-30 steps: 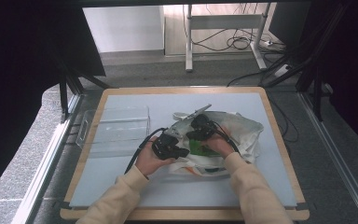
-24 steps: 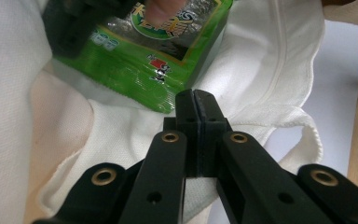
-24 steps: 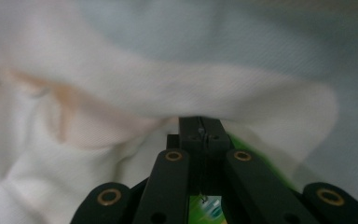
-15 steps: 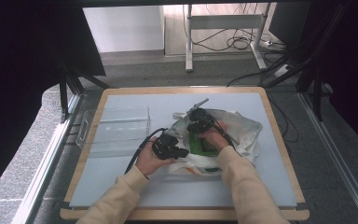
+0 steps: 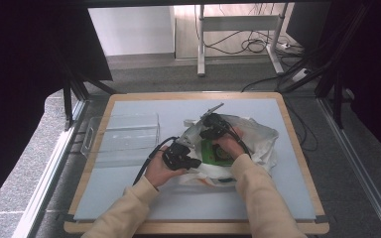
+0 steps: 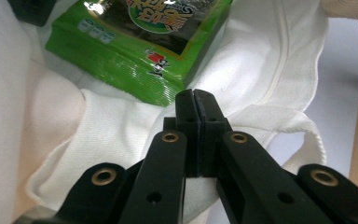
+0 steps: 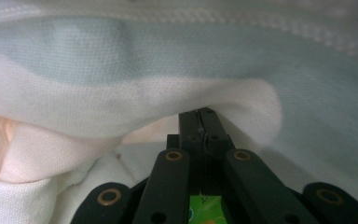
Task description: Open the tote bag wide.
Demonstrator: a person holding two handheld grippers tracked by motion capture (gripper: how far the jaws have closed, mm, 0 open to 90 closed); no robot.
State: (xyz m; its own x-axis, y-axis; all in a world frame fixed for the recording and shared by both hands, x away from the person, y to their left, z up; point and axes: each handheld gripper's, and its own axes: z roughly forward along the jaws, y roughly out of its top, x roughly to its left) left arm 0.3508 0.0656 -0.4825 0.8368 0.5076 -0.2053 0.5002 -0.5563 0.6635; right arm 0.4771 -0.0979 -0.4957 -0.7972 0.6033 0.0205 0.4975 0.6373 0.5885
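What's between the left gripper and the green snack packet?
In the left gripper view, a fold of the white cloth bag lies between the left gripper and the green snack packet; nothing else sits there.

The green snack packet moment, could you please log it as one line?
left hand-held gripper: shut on white cloth bag | right hand-held gripper: shut on green snack packet
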